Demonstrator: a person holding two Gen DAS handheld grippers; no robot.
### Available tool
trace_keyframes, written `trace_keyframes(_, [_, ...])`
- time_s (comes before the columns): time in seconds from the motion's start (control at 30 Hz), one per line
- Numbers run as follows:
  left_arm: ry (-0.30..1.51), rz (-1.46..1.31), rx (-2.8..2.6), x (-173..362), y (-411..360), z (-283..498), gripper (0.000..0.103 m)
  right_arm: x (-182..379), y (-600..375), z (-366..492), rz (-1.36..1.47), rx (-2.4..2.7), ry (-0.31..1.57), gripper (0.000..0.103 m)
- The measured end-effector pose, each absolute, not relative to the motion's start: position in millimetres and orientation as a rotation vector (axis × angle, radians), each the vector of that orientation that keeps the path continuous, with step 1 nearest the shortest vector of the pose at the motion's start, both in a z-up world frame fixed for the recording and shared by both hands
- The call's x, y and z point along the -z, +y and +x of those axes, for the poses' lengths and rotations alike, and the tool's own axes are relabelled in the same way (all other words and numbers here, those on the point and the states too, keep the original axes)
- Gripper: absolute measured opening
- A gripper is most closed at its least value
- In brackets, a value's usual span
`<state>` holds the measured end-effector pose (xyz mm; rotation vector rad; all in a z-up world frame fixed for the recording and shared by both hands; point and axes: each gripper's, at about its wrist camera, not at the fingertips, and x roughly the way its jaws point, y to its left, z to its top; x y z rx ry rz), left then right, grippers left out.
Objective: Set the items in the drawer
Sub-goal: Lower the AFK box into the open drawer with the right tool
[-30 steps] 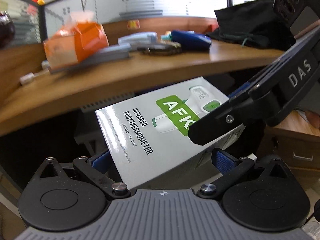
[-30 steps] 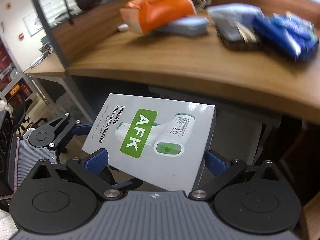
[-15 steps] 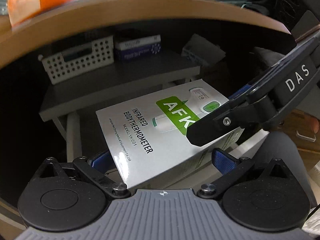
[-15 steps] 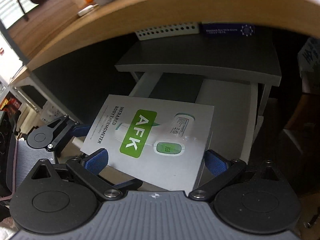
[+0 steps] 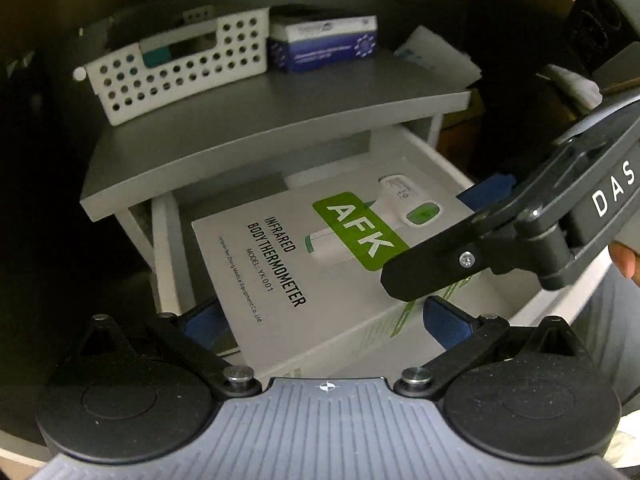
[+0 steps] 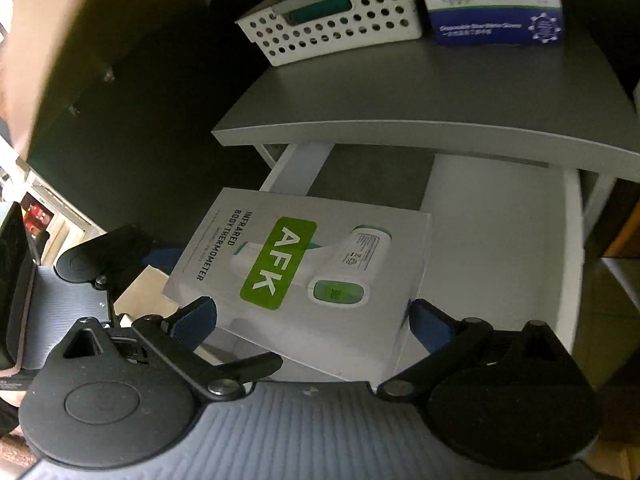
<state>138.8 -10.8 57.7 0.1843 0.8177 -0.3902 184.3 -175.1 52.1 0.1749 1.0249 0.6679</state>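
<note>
1. Your left gripper (image 5: 324, 316) and right gripper (image 6: 312, 320) both clamp the thermometer box (image 5: 320, 264), fingers closed on its edges.
2. The box is white with a green "AFK" label, held tilted over the open white drawer (image 6: 500, 240).
3. Beyond, the grey shelf (image 6: 420, 92) carries a perforated basket (image 5: 176, 68).

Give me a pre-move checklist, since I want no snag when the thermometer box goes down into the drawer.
1. Left claw grip on the thermometer box: ok, blue pads on both sides.
2. Right claw grip on the box: ok, pads at both edges.
3. Drawer pulled out: ok, open under the grey cabinet top.
4. Space on the drawer floor: ok to the right of the box; under it cannot tell.
5. Box lined up with the drawer: not ok, its left corner overhangs the drawer's left wall.
6. Box clear of the cabinet top's edge: ok.
</note>
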Motion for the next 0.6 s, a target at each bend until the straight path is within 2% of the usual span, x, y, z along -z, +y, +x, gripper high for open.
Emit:
trace_keyframes(0.23, [0.892, 0.13, 0.371, -40, 3, 166, 0.103, -32, -166, 209, 0.181, -0.675, 1.038, 0.103])
trace_keyframes(0.6, [0.912, 0.157, 0.359, -25, 4, 182, 0.103, -5, -158, 228, 0.169, -0.685, 1.066, 0.103])
